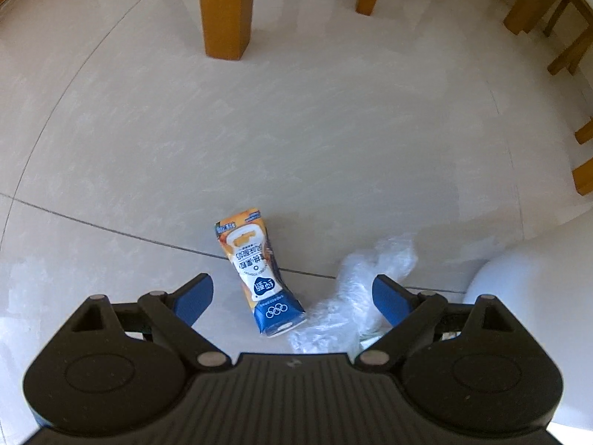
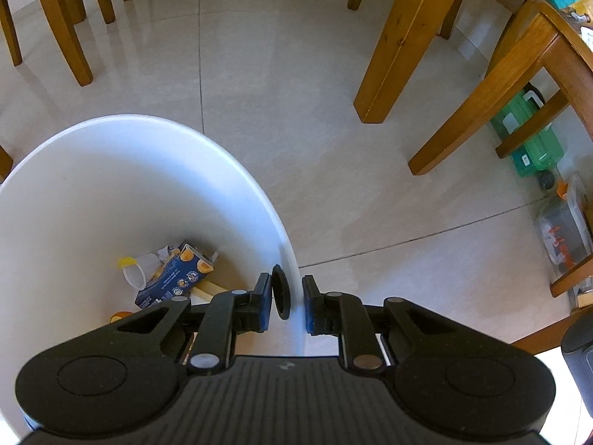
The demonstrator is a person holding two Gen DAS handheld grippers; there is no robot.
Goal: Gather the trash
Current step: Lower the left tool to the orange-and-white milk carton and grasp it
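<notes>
We hold our left gripper (image 1: 292,298) spread wide just above the crushed drink carton (image 1: 257,272), which lies on the floor tiles (image 1: 296,141) between the fingers, long axis pointing away from us, while our right gripper (image 2: 287,302) clamps the white bin (image 2: 207,170) rim.

Bright daylight fills both views, and the pale tiled floor (image 2: 296,85) gives back a soft glare with faint shadows under the wooden legs (image 1: 226,7). Fisheye bending curves the tile lines at the edges; the close foreground looks slightly soft.
</notes>
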